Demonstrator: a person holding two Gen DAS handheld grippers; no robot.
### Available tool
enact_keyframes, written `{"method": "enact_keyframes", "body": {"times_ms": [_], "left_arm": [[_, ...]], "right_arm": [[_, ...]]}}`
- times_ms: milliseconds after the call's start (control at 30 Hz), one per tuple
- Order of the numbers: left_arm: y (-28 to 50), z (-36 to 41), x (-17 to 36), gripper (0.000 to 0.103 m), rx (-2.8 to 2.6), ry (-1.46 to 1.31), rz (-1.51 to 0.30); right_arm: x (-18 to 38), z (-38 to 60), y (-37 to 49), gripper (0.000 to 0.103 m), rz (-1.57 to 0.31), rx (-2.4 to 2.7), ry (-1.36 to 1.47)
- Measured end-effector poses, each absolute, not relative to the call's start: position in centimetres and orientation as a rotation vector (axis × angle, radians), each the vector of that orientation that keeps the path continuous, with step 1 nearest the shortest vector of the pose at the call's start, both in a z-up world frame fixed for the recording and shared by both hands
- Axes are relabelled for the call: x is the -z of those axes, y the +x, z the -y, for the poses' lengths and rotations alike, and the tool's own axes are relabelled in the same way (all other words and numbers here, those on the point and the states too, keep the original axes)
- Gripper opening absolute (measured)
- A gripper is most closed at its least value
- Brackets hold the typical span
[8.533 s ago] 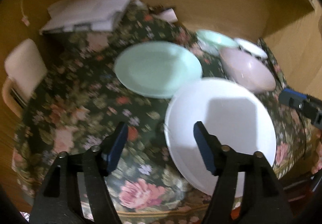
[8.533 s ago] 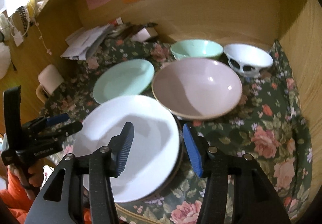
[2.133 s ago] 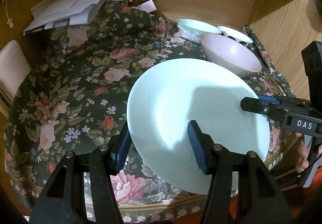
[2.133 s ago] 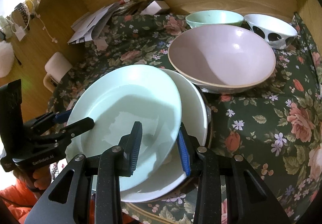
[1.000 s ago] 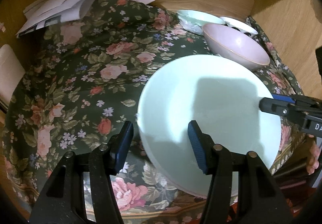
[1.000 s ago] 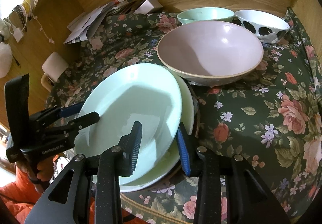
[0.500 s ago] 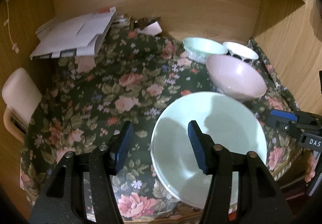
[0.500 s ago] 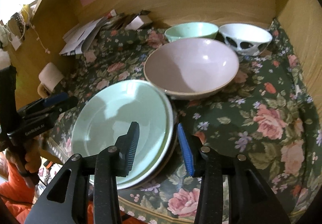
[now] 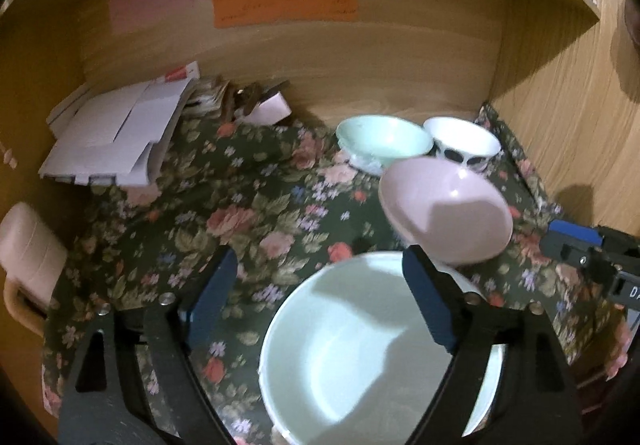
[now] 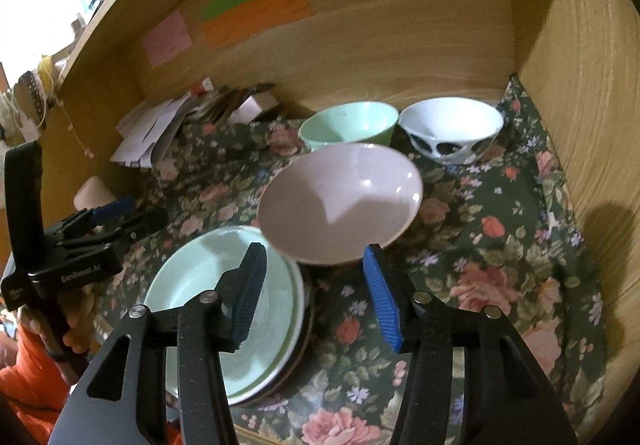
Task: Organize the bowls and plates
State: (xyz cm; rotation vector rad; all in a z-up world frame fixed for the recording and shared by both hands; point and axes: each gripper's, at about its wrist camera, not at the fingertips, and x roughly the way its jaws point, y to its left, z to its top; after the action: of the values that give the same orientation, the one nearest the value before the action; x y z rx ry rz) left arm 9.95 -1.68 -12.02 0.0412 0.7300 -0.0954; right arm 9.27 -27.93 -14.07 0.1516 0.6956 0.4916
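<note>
Left wrist view: the left gripper (image 9: 320, 301), jaws opening and empty, hangs over the pale green ceramic plate (image 9: 352, 349) stacked at the table's (image 9: 256, 205) near edge.

Right wrist view: the right gripper (image 10: 316, 293), opening and empty, faces the wide pink ceramic bowl (image 10: 340, 205). Plates look stacked; nesting bowls likely comes next, needing a rim grip.

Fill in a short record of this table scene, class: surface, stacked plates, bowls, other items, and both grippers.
surface: dark floral tablecloth
stack: pale green round plate on top of other plates
bowls: large pink bowl beside the stack; small mint green bowl and white bowl with dark spots behind it
other: white papers at the back left
left gripper: opening, nothing held
right gripper: opening, nothing held
</note>
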Motion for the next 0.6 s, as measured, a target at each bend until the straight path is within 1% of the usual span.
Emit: {"method": "enact_keyframes", "body": {"times_ms": [67, 167, 233, 300, 600], "left_arm": [[10.5, 2.3, 11.6, 0.092, 0.097, 0.047, -0.711], [11.4, 3.1, 11.2, 0.093, 0.107, 0.052, -0.681], [12.2, 3.5, 11.0, 0.094, 0.125, 0.043, -0.682], [13.1, 4.0, 11.1, 0.094, 0.145, 0.036, -0.695], [17.0, 6.1, 12.7, 0.094, 0.157, 0.051, -0.745]], "right_arm": [[13.9, 28.4, 9.9, 0.047, -0.689, -0.484, 0.157], [13.6, 29.0, 10.6, 0.049, -0.678, -0.472, 0.161], [13.5, 29.5, 10.9, 0.058, -0.673, -0.467, 0.172], [13.4, 30.0, 11.4, 0.061, -0.661, -0.448, 0.179], [14.2, 31.5, 14.5, 0.061, -0.678, -0.416, 0.201]]}}
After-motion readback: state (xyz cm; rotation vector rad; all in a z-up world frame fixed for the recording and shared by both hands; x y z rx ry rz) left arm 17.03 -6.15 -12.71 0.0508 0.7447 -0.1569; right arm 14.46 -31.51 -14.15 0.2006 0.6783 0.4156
